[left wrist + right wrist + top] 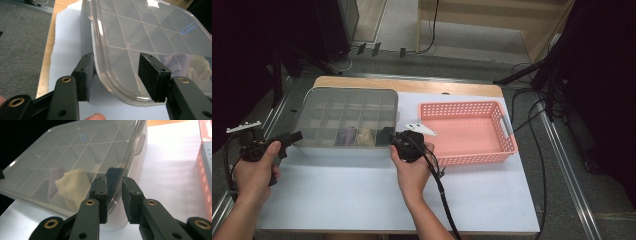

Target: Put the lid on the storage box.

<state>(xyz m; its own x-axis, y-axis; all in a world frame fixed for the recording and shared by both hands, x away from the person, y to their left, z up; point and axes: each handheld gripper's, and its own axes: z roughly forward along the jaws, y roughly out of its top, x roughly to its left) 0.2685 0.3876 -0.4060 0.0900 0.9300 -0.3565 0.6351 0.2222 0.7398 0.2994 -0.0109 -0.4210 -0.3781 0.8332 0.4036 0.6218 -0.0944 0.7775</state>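
A clear plastic box point(346, 119) with a lid point(347, 102) and a grid of compartments sat on the white sheet point(362, 195) covering the table point(412, 86), at about ten o'clock from the table's middle, with a pink basket point(507, 135) just beside it at three o'clock. The left gripper point(294, 136) came at the box's near left corner from nine o'clock. In the left gripper view its jaws straddled the rounded corner of the lid point(140, 37), one pad point(87, 75) touching the outer rim and the other pad point(150, 75) standing over the lid's top, clear of it as far as could be seen, so this gripper was released rather than clamped. The right gripper point(393, 136) met the box's near right corner at about five o'clock of the box. In the right gripper view its jaws stood narrowly apart with the lid's edge point(120, 180) between them; the pads looked pressed on that rim, so it was grasping the lid. Inside the near row of compartments lay folded cloths: a cream cloth point(73, 186), a lilac cloth point(53, 178) at its nine o'clock, and a dark cloth point(112, 176) at its three o'clock, under the gripped corner. The left gripper view showed the lilac cloth point(175, 63) and cream cloth point(200, 67) through the lid. A hand point(412, 167) held the right gripper, its cable point(442, 195) trailing toward six o'clock.
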